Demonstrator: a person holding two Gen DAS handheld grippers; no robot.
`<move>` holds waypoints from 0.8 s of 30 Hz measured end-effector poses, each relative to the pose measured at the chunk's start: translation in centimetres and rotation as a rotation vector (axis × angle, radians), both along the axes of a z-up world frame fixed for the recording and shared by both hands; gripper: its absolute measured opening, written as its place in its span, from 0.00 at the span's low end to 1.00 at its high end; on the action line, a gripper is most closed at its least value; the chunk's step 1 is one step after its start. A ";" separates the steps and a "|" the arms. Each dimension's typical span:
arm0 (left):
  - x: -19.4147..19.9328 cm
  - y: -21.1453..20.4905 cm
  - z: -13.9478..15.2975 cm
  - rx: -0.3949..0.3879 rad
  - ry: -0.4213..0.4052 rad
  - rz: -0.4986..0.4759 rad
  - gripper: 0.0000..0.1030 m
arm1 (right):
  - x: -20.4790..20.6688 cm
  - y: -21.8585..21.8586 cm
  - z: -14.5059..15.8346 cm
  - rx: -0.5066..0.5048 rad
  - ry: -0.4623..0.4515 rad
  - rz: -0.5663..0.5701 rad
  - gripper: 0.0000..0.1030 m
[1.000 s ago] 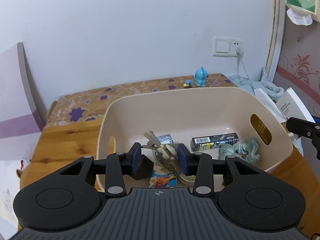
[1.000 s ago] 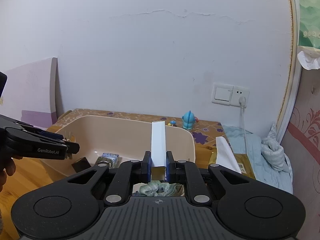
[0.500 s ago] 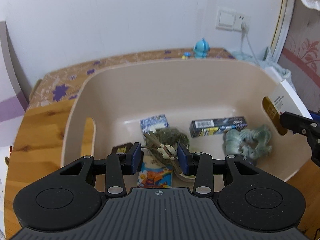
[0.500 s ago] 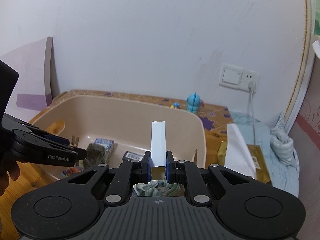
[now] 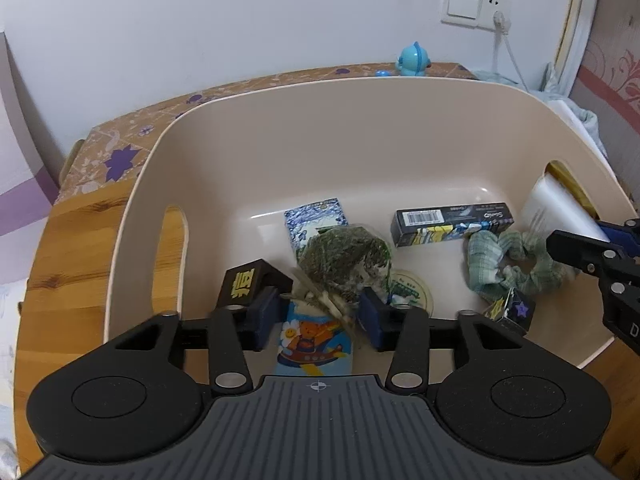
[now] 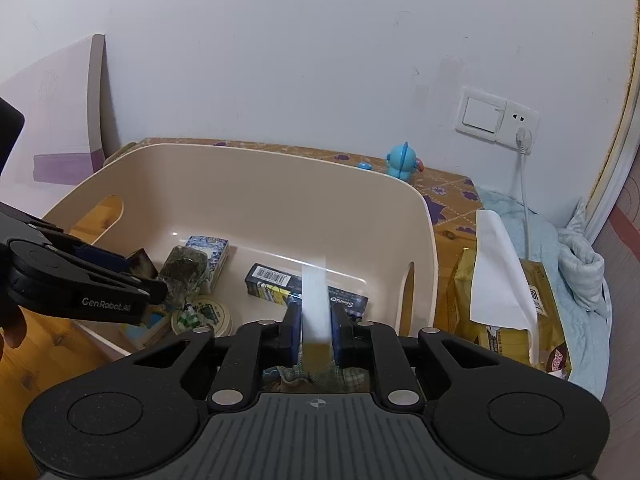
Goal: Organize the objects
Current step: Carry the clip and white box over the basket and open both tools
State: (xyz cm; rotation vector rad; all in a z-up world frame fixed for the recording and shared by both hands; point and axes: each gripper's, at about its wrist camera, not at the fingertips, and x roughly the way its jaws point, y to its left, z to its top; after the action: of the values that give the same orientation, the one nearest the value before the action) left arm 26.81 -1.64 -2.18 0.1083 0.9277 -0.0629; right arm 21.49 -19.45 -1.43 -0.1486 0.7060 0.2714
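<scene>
One beige bin point(image 5: 360, 128) on the wooden desk point(image 5: 80, 240), holding one dark barcoded box point(image 5: 452, 224), one blue patterned packet point(image 5: 316, 220), one black cube point(image 5: 244, 284), one green scrunchie point(image 5: 516, 264), one round tin point(image 5: 412, 292), one cartoon card point(image 5: 316, 348) and one small starred box point(image 5: 516, 310). Left gripper point(image 5: 320, 316) low inside, fingers point(image 5: 264, 312) parted around wooden sticks point(image 5: 324, 300) under a green-filled bag point(image 5: 344, 260), contact unclear. Right gripper point(image 6: 316, 332) clamped on one white box point(image 6: 315, 300) over the bin's right end; beyond the rim, one blue toy point(image 6: 402, 160), one tissue pack point(image 6: 504, 280).
</scene>
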 end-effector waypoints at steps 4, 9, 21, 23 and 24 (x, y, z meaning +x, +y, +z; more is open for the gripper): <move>-0.4 0.5 0.7 -0.052 -0.014 0.023 0.71 | -0.7 -0.3 0.7 0.006 -0.018 -0.008 0.50; -1.3 0.1 1.8 -0.041 -0.044 0.022 0.75 | -1.8 -1.0 2.1 0.029 -0.050 -0.023 0.61; -5.0 0.4 5.3 -0.044 -0.163 0.057 0.81 | -5.2 -1.4 3.5 0.048 -0.074 -0.027 0.83; -5.9 0.6 5.9 -0.046 -0.181 0.062 0.81 | -5.8 -1.5 3.6 0.055 -0.070 -0.033 0.84; -6.2 0.7 6.1 -0.047 -0.188 0.063 0.81 | -6.0 -1.5 3.7 0.061 -0.068 -0.034 0.84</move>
State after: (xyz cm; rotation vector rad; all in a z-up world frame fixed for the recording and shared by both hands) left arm 20.56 -0.91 3.95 0.0409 0.7411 -0.0156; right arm 15.47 -20.95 2.25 -0.0875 0.6316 0.2540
